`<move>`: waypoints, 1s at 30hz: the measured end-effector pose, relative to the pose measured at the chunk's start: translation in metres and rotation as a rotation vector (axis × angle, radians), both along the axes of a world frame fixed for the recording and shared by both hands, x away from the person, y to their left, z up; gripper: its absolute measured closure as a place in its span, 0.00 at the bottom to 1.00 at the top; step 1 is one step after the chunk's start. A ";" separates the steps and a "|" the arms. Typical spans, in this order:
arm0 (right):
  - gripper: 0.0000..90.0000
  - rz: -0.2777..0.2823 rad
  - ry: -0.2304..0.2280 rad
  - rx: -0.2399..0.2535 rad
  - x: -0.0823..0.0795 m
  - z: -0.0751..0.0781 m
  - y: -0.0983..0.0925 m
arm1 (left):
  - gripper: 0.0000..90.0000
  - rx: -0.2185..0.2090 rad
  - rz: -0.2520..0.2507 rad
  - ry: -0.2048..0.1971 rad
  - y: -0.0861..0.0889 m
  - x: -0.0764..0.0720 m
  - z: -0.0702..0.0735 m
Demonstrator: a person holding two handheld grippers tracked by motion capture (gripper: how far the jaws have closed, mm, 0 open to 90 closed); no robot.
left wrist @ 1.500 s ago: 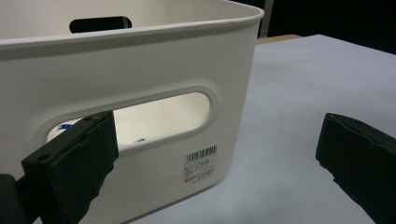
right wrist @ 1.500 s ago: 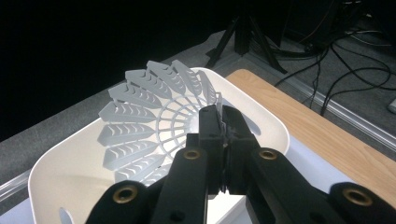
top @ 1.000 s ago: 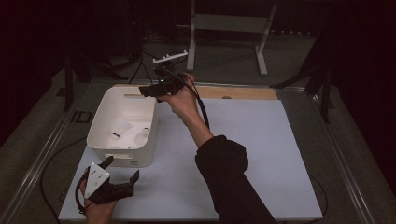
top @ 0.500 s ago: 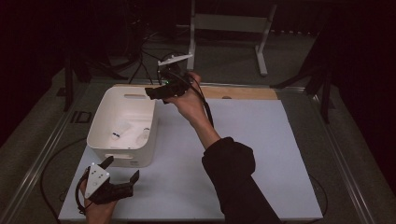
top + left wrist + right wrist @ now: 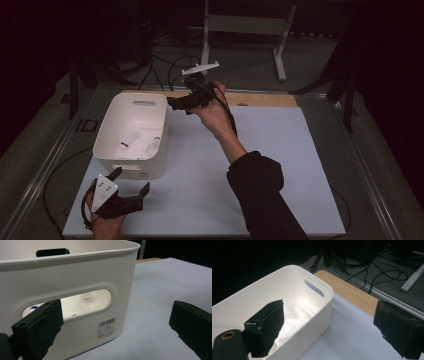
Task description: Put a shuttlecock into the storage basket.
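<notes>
Up near the centre of the high view, the right gripper (image 5: 175, 104) hangs just past the far right corner of the white bin (image 5: 112, 129), jaws spread wide and empty. Lower left, the left gripper (image 5: 131, 184) sits just in front of the bin's near wall, jaws likewise parted around nothing. Inside the bin, a white shuttlecock (image 5: 90, 298) shows through the handle slot.

Two hand-held grippers, both with jaws apart

The right gripper (image 5: 175, 103) is raised on an outstretched forearm, pointing left; the left gripper (image 5: 131, 183) sits low near the person, held in the left hand (image 5: 102, 225).
</notes>
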State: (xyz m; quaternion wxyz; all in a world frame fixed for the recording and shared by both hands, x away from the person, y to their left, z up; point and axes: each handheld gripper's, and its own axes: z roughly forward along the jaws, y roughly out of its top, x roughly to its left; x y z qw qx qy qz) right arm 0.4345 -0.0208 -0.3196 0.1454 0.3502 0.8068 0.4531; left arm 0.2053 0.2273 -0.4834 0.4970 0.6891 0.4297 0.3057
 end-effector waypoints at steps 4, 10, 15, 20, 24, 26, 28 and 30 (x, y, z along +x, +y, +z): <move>0.11 -0.001 -0.007 0.006 -0.003 -0.001 -0.005 | 0.00 0.001 0.000 0.000 0.000 0.000 0.000; 0.11 -0.003 -0.031 -0.013 -0.008 -0.004 -0.011 | 0.00 0.002 0.000 0.000 0.000 0.000 0.000; 0.11 -0.004 -0.039 -0.008 -0.013 -0.007 -0.018 | 0.00 0.001 -0.001 0.001 0.000 0.000 0.000; 0.11 -0.008 -0.035 -0.010 -0.015 -0.013 -0.027 | 0.00 0.003 -0.001 0.001 0.000 0.000 0.000; 0.11 -0.019 -0.031 0.000 -0.016 -0.018 -0.035 | 0.00 0.000 0.000 0.000 0.000 0.001 0.000; 0.11 -0.020 -0.033 0.001 -0.017 -0.020 -0.039 | 0.00 0.000 -0.001 0.000 0.000 0.001 0.000; 0.11 -0.021 -0.036 -0.002 -0.019 -0.022 -0.043 | 0.00 0.000 0.001 0.000 0.000 0.000 0.000; 0.11 -0.027 -0.041 -0.004 -0.021 -0.024 -0.048 | 0.00 0.000 0.001 0.001 0.000 0.001 0.000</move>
